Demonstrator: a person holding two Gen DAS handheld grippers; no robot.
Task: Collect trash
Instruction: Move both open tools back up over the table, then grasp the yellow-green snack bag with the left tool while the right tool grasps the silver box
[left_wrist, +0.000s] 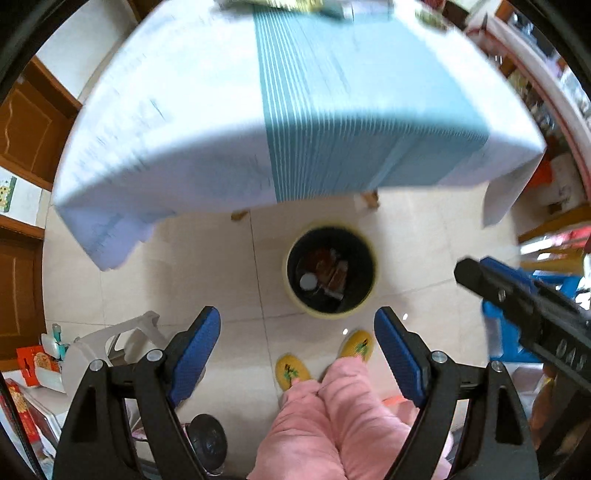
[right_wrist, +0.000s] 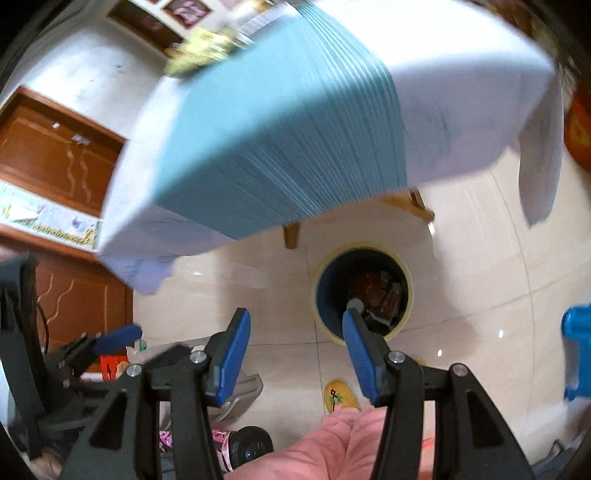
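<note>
A round yellow trash bin (left_wrist: 297, 295) with a dark inside stands on the tiled floor just in front of the table. It holds brown wrappers (left_wrist: 330, 271) and a white round lid (left_wrist: 308, 282). It also shows in the right wrist view (right_wrist: 320, 314). My left gripper (left_wrist: 297, 326) is open and empty, held above the floor on the near side of the bin. My right gripper (right_wrist: 295, 325) is open and empty, its right finger in front of the bin's mouth. The right gripper also shows at the right edge of the left wrist view (left_wrist: 517, 302).
A table with a white and teal striped cloth (left_wrist: 288, 110) hangs over the floor beyond the bin. The person's pink trousers (left_wrist: 332, 417) and yellow slippers (left_wrist: 293, 371) are below. A white stool (left_wrist: 122, 343) and boxes sit at left; a blue plastic object (right_wrist: 578, 350) at right.
</note>
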